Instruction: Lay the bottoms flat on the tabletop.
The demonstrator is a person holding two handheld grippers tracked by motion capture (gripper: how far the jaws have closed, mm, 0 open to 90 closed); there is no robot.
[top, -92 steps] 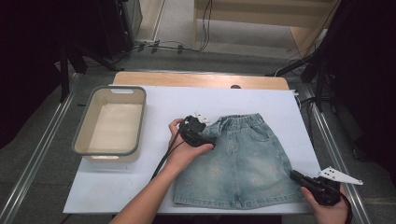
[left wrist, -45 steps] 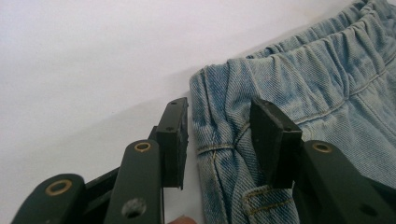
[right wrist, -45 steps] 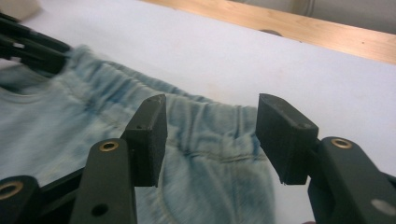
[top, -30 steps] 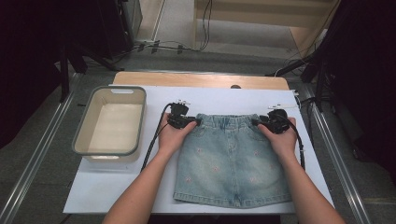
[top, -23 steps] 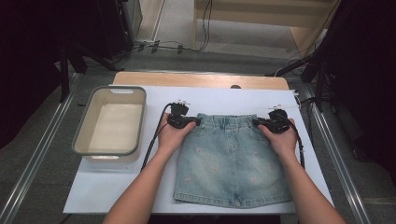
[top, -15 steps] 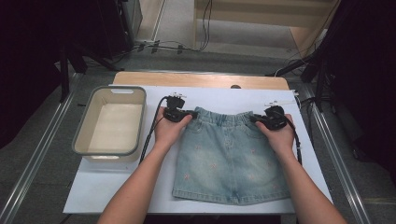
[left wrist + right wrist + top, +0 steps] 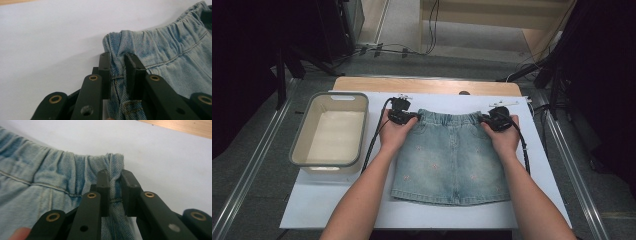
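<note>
Lying flat at the centre of the high view, a pair of light blue denim shorts with an elastic waistband (image 7: 452, 152) is spread on a white table sheet (image 7: 327, 200), waistband toward the top of the frame and leg hems toward the bottom. At the left of the frame, a pale rectangular plastic tub with a grey rim (image 7: 331, 131) is seen standing on the same sheet, just beside the left forearm and apart from the shorts.

Both bare forearms are extended up from the bottom edge, angled slightly inward, with each hand wrapped over its tool. The left black two-jaw gripper (image 7: 401, 116) is held at the upper left corner of the waistband; in the left gripper view, its jaws are seen pressed together on a bunched fold of that corner (image 7: 117, 72). A black cable is trailed from it down along the left wrist.

At the upper right corner of the waistband, the right black two-jaw gripper (image 7: 498, 120) is held in a mirrored pose. In the right gripper view, its jaws are clamped on the gathered denim edge (image 7: 115, 191), and a fingertip is visible at the lower left of that frame.
</note>
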